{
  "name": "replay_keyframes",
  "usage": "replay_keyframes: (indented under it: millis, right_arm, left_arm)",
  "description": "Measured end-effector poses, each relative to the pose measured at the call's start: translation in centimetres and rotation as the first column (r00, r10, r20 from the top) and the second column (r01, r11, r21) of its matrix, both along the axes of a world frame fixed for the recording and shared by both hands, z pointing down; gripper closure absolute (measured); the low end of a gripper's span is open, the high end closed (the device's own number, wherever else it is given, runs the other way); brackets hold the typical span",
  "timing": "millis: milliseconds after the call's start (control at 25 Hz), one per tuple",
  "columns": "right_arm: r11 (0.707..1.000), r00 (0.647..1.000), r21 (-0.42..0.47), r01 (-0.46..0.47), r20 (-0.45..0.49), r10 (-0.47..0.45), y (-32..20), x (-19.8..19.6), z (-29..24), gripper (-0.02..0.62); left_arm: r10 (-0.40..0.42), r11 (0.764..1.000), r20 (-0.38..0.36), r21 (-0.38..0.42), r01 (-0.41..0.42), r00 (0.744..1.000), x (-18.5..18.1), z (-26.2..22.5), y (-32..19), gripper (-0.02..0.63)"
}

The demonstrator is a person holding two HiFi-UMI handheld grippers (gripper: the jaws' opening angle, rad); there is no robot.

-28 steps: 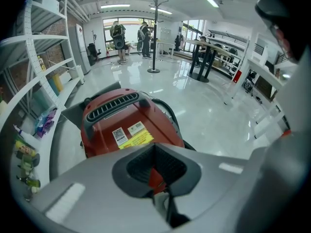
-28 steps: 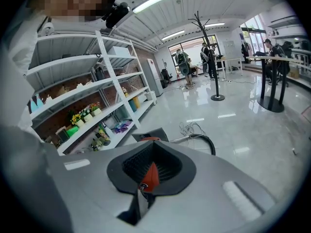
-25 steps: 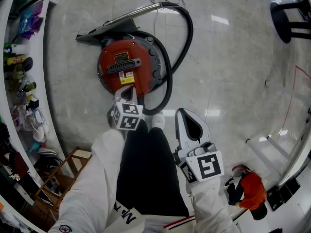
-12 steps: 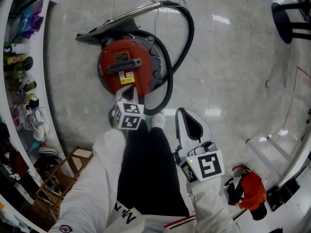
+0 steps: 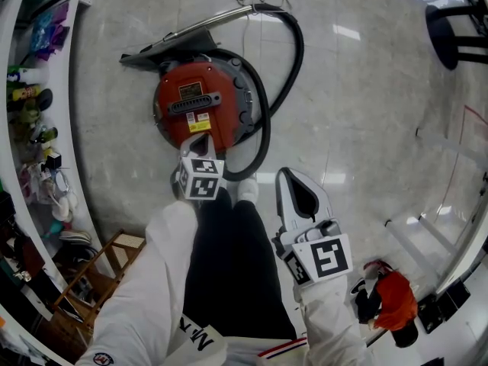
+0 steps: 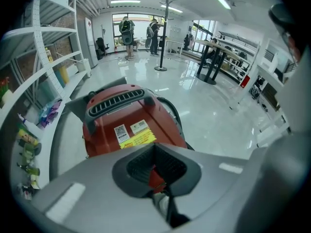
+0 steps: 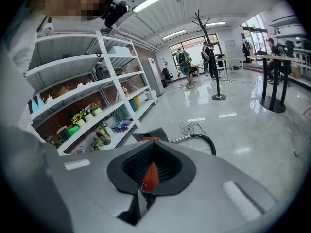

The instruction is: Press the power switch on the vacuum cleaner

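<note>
Vacuum cleaner: a round red vacuum cleaner [image 5: 200, 101] stands on the pale glossy floor [image 5: 366, 113], ahead of the person. It has a black carry handle and printed labels on top.
Hose: a black hose [image 5: 292, 48] loops from the body round its right side to a wand and a flat floor head at the far side.
Power switch: no view shows it clearly, so I cannot say which part of the body it is.
Left gripper: the left gripper [image 5: 198, 147] is held low in front of the person. In the head view its tip lies over the near edge of the red body. Whether it touches the body cannot be told.
Left jaws: pressed together with nothing between them. The left gripper view looks along them at the red top, the labels and the handle, which fill the middle of that view.
Right gripper: the right gripper [image 5: 292, 183] is nearer the person and off to the right, over bare floor and clear of the vacuum cleaner.
Right jaws: closed together and empty. The red body shows only as a sliver through the notch in the right gripper view.
Arms: both are in white sleeves [image 5: 145, 280]. The left reaches forward past dark trousers [image 5: 236, 265] and the right is drawn back.
Surroundings: white shelves [image 5: 30, 151] of small goods curve along the left.
</note>
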State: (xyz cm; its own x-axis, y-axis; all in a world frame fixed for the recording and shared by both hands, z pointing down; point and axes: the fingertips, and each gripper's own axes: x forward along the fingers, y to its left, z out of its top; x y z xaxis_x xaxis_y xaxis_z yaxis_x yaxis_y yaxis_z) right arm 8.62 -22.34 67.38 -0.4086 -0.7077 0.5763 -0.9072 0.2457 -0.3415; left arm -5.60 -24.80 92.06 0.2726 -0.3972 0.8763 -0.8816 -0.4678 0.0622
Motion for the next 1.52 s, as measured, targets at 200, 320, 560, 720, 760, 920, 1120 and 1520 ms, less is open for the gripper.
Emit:
replay_keyframes:
  millis: [200,320,560,720,760,920,1120,1520]
  right_arm:
    - [1.0,1.0,0.019,0.013,-0.008,-0.013,0.4,-0.1,-0.6,0.595]
    - [0.999,1.0,0.034,0.026,-0.016,-0.026,0.6,-0.1,-1.1,0.595]
    - [0.997,0.999,0.073,0.028,-0.034,-0.025,1.0,0.9,-2.7,0.595]
    - [0.995,0.999,0.093,0.027,-0.034,-0.024,1.4,1.1,-4.1,0.595]
    - [0.995,0.999,0.098,0.025,-0.037,-0.022,1.5,1.3,-4.5,0.595]
    - [0.993,0.998,0.113,0.035,-0.058,-0.028,1.5,2.0,-6.0,0.595]
    - [0.991,0.997,0.132,0.039,-0.076,-0.029,1.1,3.0,-7.8,0.595]
    - [0.983,0.998,0.182,0.02,-0.065,-0.008,-0.2,3.2,-11.4,0.595]
  left_arm:
    - [-0.008,0.999,-0.009,0.051,0.009,1.0,-0.3,-1.3,-0.6,0.606]
    - [-0.023,0.998,-0.016,0.064,0.024,1.0,-0.4,-2.1,-0.6,0.606]
    - [-0.023,0.995,-0.019,0.098,0.025,1.0,-0.2,-4.0,-0.1,0.606]
    - [-0.029,0.995,-0.014,0.097,0.03,0.999,-0.7,-5.2,1.0,0.606]
    - [-0.032,0.995,-0.016,0.096,0.033,0.999,-0.8,-5.6,1.2,0.606]
    - [-0.027,0.993,-0.025,0.115,0.03,0.999,-0.6,-7.4,1.2,0.606]
    - [-0.034,0.987,-0.026,0.158,0.038,0.999,-0.5,-10.3,-0.1,0.606]
    - [-0.023,0.975,-0.039,0.222,0.031,0.999,-0.7,-17.0,-2.1,0.606]
